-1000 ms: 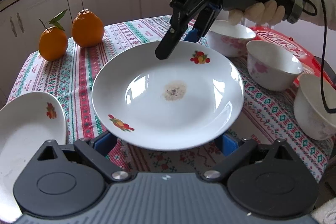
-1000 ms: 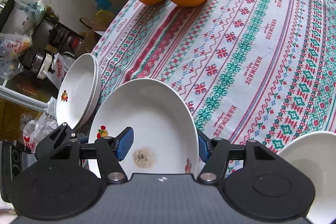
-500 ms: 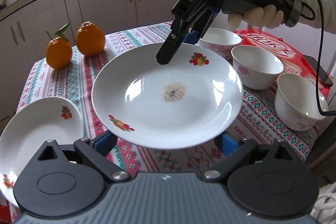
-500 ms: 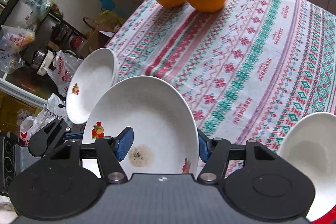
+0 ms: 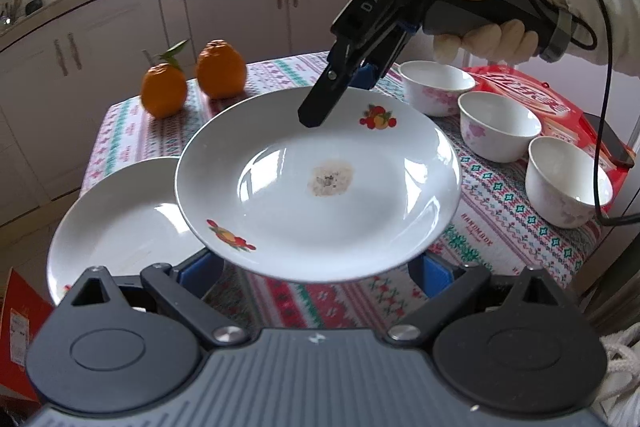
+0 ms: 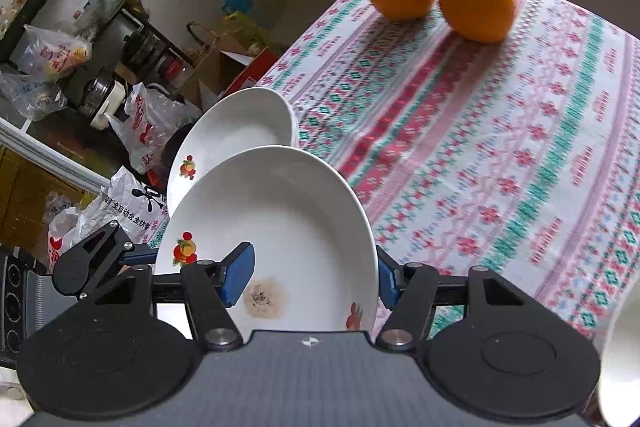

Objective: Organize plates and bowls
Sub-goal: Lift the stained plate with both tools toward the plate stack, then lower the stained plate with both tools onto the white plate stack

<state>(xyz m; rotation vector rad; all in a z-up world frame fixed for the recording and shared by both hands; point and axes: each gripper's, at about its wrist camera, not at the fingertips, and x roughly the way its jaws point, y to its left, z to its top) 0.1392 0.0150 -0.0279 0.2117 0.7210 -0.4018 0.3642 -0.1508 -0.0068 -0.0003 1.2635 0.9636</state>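
At the far left, a second plate (image 5: 120, 223) sits at the edge of the surface (image 5: 500, 211), part of it hanging past the patterned cloth. Just right of it, and above it, the stained plate (image 5: 316, 183) is carried in the air by both tools, a brownish smear at its centre. The left gripper (image 5: 316, 273) has its blue fingers (image 5: 434, 271) set either side of the near rim; the plate hides the contact, so I cannot tell whether they pinch it or merely cradle it. Behind, two oranges (image 5: 192, 79) stand well apart from the crockery. Further right, the right gripper (image 5: 340, 83) comes down from a gloved hand (image 5: 488, 23) onto the far rim. From its own camera its fingers (image 6: 240, 275) stand one over the plate's face and one behind the rim, looking clamped across the edge. At the far right three bowls (image 5: 496, 131) sit in a row near a red packet (image 5: 528, 99).

The step in hand looks like stacking: bringing the lifted plate over its twin. Next it should be centred above the resting plate, levelled, and lowered gently before either side lets go. The lower plate overhangs the edge, so a hard landing might tip it.
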